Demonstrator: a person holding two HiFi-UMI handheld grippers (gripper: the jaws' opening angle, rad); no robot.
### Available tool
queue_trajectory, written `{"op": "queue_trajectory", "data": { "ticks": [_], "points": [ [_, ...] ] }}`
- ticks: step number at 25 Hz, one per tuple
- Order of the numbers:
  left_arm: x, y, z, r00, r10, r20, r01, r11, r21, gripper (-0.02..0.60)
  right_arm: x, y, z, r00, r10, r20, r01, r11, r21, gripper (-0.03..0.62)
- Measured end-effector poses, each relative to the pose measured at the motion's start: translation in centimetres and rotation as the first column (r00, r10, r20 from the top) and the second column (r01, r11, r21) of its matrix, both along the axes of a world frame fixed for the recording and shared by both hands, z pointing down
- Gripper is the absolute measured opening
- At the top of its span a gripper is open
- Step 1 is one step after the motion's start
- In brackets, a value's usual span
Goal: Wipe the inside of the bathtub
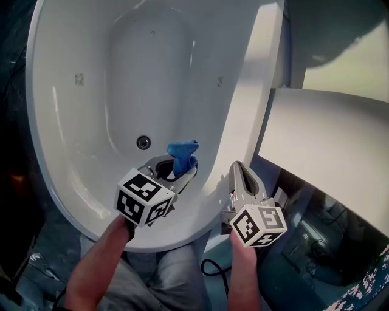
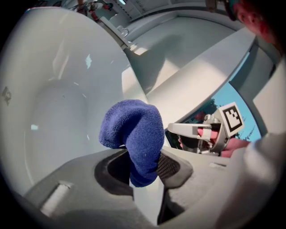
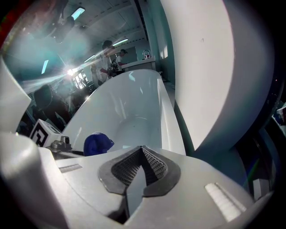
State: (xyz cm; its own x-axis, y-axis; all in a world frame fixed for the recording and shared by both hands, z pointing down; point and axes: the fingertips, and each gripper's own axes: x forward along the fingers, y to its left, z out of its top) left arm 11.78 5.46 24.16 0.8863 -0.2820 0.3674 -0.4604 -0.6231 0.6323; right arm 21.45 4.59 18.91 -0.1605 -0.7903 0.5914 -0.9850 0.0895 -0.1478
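Surroundings: panel, floor, cable, distant figures.
A flat white panel (image 1: 322,130) is seen at the right, raised over a dark floor (image 1: 304,267). A black cable (image 1: 211,267) is looped on that floor. Standing persons (image 3: 107,56) and lit ceiling strips (image 3: 78,12) are noted far off, blurred.

White bathtub (image 1: 73,121), drain (image 1: 143,143) inside

A glossy white oval bathtub (image 1: 67,121) stands dry, with a round metal drain (image 1: 143,142) in its floor. A small blue terry cloth (image 1: 182,155), bunched into a lump, is pinched between the jaws of the left gripper (image 1: 175,170), inside the tub's near end.
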Motion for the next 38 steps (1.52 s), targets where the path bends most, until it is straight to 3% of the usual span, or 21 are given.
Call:
{"op": "queue_trajectory", "data": {
  "ticks": [2,6,16,23,27,31,33,38],
  "points": [
    [-0.4,-1.3,1.9,0.999,-0.035,0.009,0.036,0.999,-0.036,0.130,-0.1,0.2,0.5,1.000,-0.012,0.000,0.012,1.000,-0.014,0.006],
    [-1.0,-4.1,7.6,0.993,-0.048,0.108,0.054,0.997,-0.056,0.130,-1.3,-0.2,2.6,0.999,-0.051,0.011,0.051,0.998,-0.029,0.006],
    [-2.0,-6.8,22.4,0.964,0.003,0.267,0.046,0.983,-0.177,0.130,-5.5,-3.4,13.6,0.991,-0.121,0.060,0.127,0.986,-0.108,0.006],
    [-0.9,-8.4,29.9,0.964,0.009,0.266,0.052,0.974,-0.222,0.130,-5.0,-5.4,19.4,0.995,-0.068,0.067,0.078,0.985,-0.152,0.006],
    [-0.6,-10.3,33.1,0.965,0.004,0.264,0.056,0.975,-0.217,0.130,-5.2,-6.5,21.8,0.995,-0.086,0.048,0.093,0.984,-0.154,0.006],
    [-0.5,-9.9,36.0,0.938,0.074,0.339,-0.003,0.979,-0.204,0.130,-5.3,-6.4,23.6,0.994,-0.084,0.074,0.096,0.980,-0.172,0.005],
    [-0.4,-10.4,36.4,0.935,0.088,0.343,-0.023,0.981,-0.191,0.130,-5.5,-6.8,24.0,0.993,-0.086,0.084,0.099,0.983,-0.157,0.006],
    [-0.4,-9.9,37.5,0.943,0.086,0.320,-0.012,0.974,-0.228,0.130,-5.9,-5.9,24.9,0.992,-0.127,-0.006,0.125,0.978,-0.169,0.006]
  ]
}}
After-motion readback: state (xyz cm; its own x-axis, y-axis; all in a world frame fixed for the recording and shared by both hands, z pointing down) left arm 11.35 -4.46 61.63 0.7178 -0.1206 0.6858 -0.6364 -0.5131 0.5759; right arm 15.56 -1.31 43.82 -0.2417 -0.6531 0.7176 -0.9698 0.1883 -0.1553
